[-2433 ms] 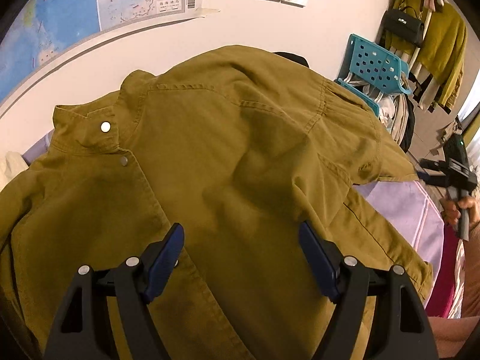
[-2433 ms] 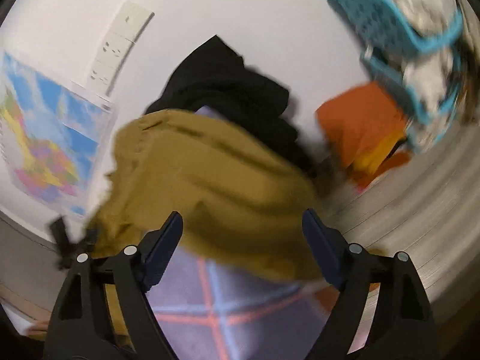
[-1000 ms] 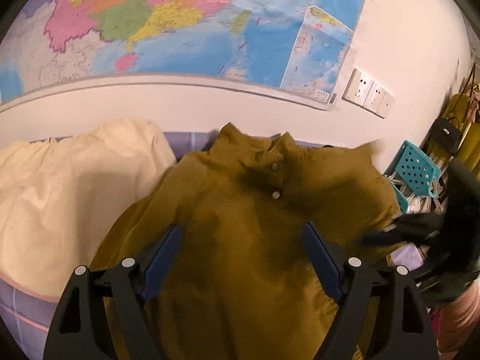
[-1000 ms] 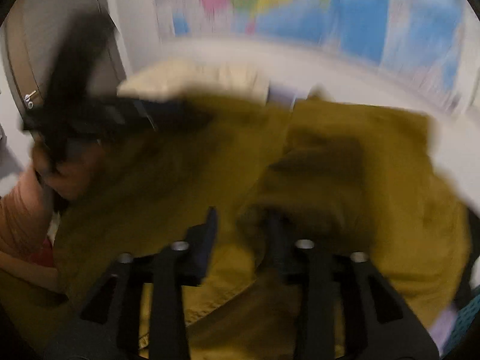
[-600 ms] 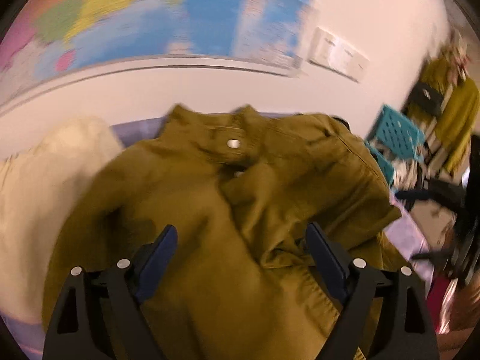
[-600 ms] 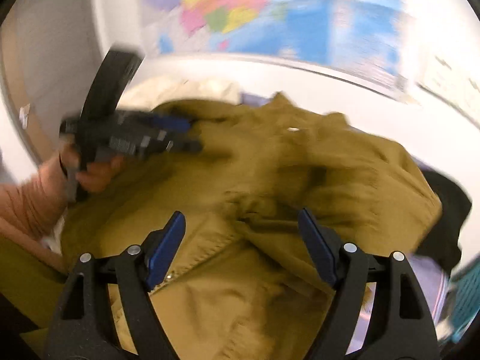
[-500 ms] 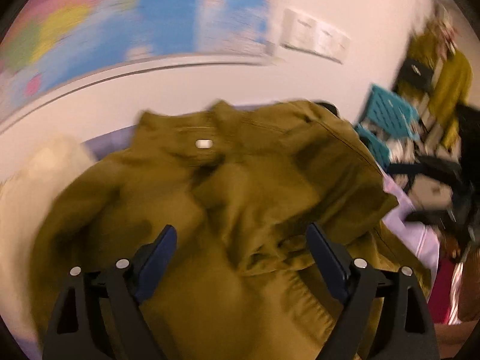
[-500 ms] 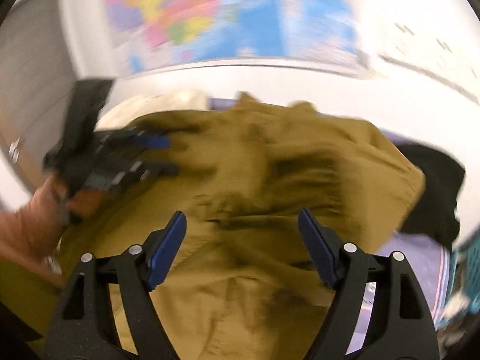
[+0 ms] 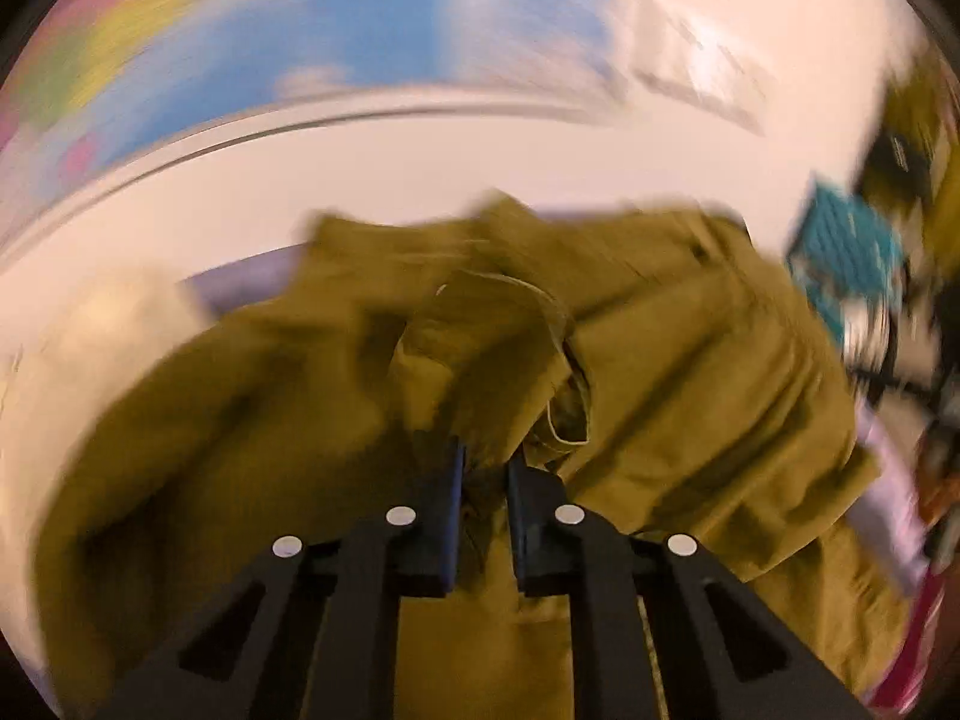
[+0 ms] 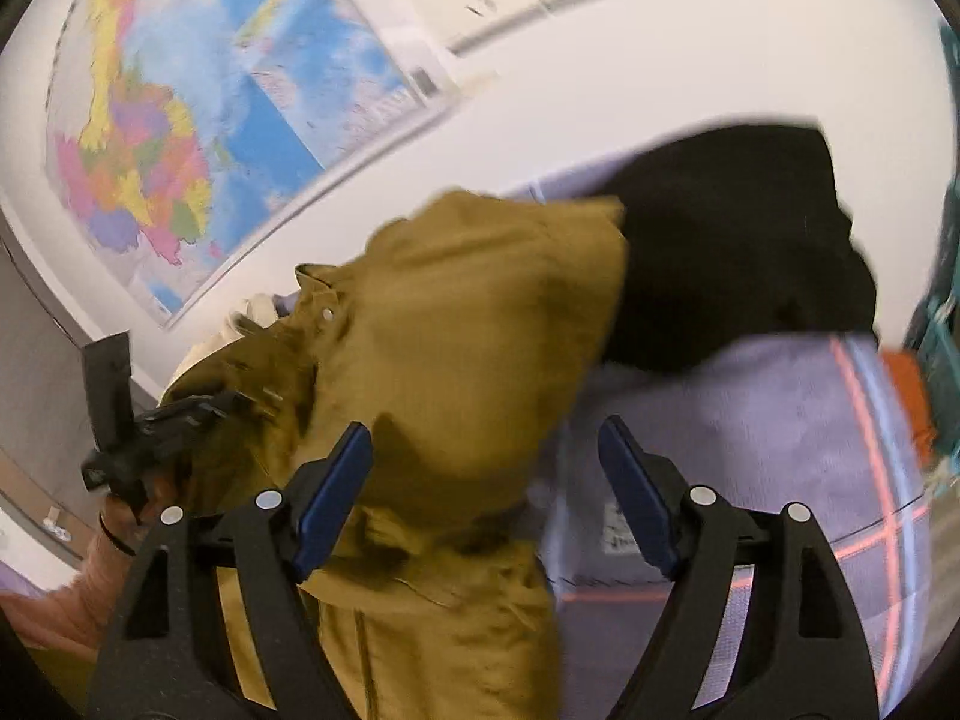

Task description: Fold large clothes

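An olive-green jacket lies spread on a lilac checked bed cover. My left gripper is shut on a bunched fold of the jacket near its middle. In the right wrist view the jacket fills the centre and left, with its collar and a snap at the upper left. My right gripper is open and empty over the jacket's right edge, one finger over the cloth and the other over the bed cover. The left gripper also shows in the right wrist view, held by a hand.
A black garment lies on the bed cover behind the jacket, against the white wall. A cream garment lies left of the jacket. A wall map hangs above. A teal plastic chair stands to the right.
My left gripper has closed on a fold of the jacket. My right gripper has swung to the jacket's right edge and stayed open.
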{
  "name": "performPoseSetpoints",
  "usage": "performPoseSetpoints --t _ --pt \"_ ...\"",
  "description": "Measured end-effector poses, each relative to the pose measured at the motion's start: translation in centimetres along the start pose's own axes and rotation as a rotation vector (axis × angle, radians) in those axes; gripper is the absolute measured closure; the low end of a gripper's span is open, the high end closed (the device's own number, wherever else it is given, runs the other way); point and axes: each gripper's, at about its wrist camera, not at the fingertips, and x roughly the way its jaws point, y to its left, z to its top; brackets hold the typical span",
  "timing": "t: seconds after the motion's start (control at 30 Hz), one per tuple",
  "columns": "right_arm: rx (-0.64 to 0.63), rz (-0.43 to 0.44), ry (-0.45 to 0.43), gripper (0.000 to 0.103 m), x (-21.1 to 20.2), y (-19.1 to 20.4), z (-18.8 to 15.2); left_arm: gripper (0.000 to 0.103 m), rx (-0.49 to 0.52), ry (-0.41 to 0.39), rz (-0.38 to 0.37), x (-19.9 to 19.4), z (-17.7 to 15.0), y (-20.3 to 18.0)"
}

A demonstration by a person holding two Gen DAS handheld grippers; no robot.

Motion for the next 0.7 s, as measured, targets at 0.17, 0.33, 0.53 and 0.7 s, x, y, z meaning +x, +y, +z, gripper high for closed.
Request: performPoseSetpoints --t 0.17,0.33,0.53,0.7 --pt "0.079 0.105 0.046 0.016 2.0 -2.5 -0.5 0.096 -0.130 -0.012 0.068 -3.4 -2.5 5.8" --pt "0.104 0.186 0.094 0.012 5.0 -2.4 -0.6 0.091 -0.105 0.041 0.075 -3.4 -4.5 5.6" --pt "0.055 0.305 0.175 0.066 7.0 -0.5 -0.4 0.046 0.006 0.032 0.041 -2.9 -4.0 2.7" --pt "-0.107 0.158 0.123 0.098 3.0 2.2 1.6 0.078 -0.065 0.089 0.050 -0.3 -3.4 3.2"
